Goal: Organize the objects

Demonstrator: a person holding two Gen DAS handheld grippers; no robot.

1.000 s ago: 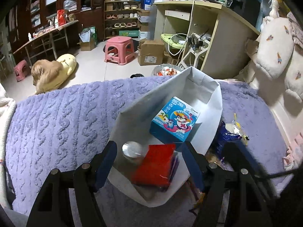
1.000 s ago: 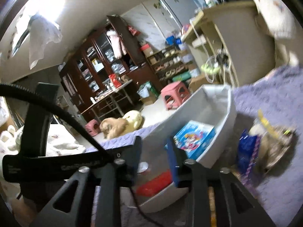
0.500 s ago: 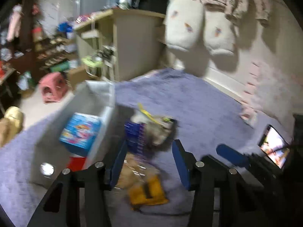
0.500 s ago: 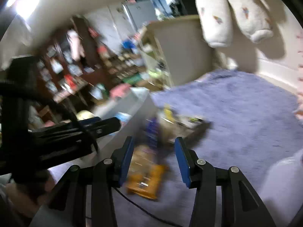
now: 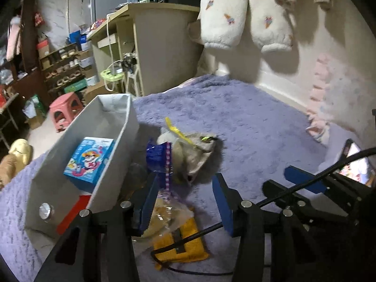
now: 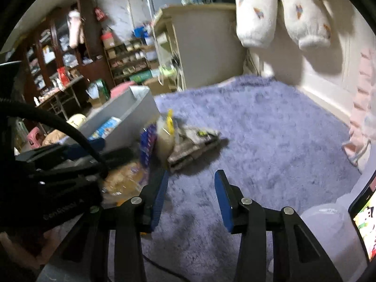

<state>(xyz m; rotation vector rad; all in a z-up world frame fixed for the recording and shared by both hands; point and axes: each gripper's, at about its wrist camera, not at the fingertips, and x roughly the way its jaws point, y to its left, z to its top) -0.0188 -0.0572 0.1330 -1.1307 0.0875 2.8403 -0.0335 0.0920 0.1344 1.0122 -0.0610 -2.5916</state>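
A grey fabric bin (image 5: 112,145) stands on the purple blanket and holds a blue cartoon box (image 5: 89,159), a red pack (image 5: 72,213) and a small round tin (image 5: 45,210). To its right lies a heap of snack packs: a blue pack (image 5: 157,155), a grey pack (image 5: 195,155), a clear biscuit bag (image 5: 166,213) and a yellow pack (image 5: 185,242). My left gripper (image 5: 185,183) hovers open over this heap, pressing nothing. My right gripper (image 6: 191,176) is over bare blanket, just right of the grey pack (image 6: 192,143). Its jaws are closing with nothing between them.
A lit phone screen (image 6: 366,221) and a white plastic jar (image 6: 329,225) sit at the right. A black cable (image 5: 199,230) trails over the yellow pack. The wall, with pale fleece clothes (image 5: 223,11) hanging on it, closes off the far side. The blanket's edge drops to the floor behind the bin.
Both views have swung right, from the bin to the snack heap. My left jaws have narrowed. Both grippers have moved toward the heap.
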